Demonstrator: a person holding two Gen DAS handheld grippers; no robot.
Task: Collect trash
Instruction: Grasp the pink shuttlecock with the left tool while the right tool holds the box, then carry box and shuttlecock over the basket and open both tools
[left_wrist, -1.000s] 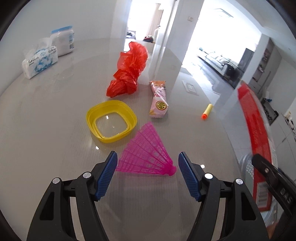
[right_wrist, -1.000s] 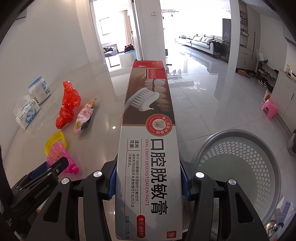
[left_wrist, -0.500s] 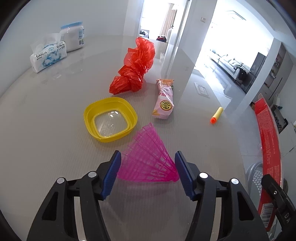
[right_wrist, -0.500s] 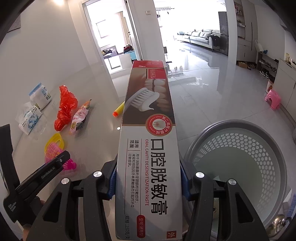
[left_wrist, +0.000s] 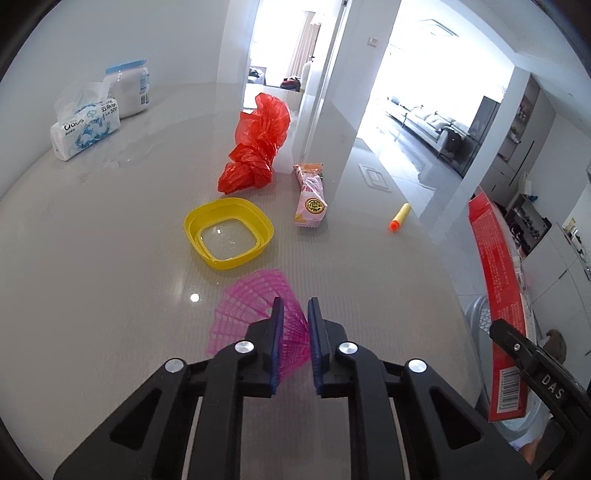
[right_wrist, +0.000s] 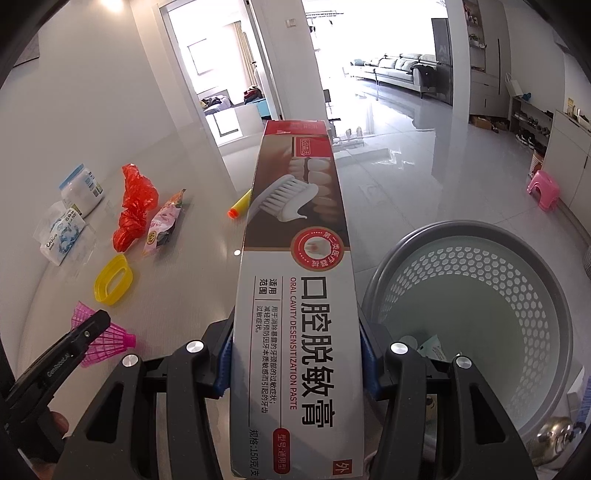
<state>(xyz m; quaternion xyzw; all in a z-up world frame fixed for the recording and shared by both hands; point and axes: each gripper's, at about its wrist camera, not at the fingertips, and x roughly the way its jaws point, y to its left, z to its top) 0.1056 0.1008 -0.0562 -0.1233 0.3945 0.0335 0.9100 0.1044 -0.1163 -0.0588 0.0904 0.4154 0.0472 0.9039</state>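
Observation:
My left gripper (left_wrist: 295, 314) is shut on a pink plastic shuttlecock (left_wrist: 243, 314) lying on the grey table; the skirt is squeezed between the blue pads. It also shows in the right wrist view (right_wrist: 107, 339). My right gripper (right_wrist: 295, 354) is shut on a long toothpaste box (right_wrist: 295, 277), held level beside the grey perforated waste basket (right_wrist: 480, 295) that stands off the table's right edge. The box appears red-edged in the left wrist view (left_wrist: 495, 295). On the table lie a red plastic bag (left_wrist: 258, 144), a pink snack wrapper (left_wrist: 310, 199), a yellow lid (left_wrist: 229, 236) and a yellow foam dart (left_wrist: 399, 218).
A tissue pack (left_wrist: 85, 125) and a white jar (left_wrist: 129, 88) stand at the table's far left. The basket holds a few scraps at its bottom (right_wrist: 428, 343). Beyond the table are a glossy floor, a doorway, and a pink stool (right_wrist: 543, 188).
My left gripper has closed on the shuttlecock, crushing its skirt. My right gripper with the toothpaste box has shifted slightly, so the basket is more in view.

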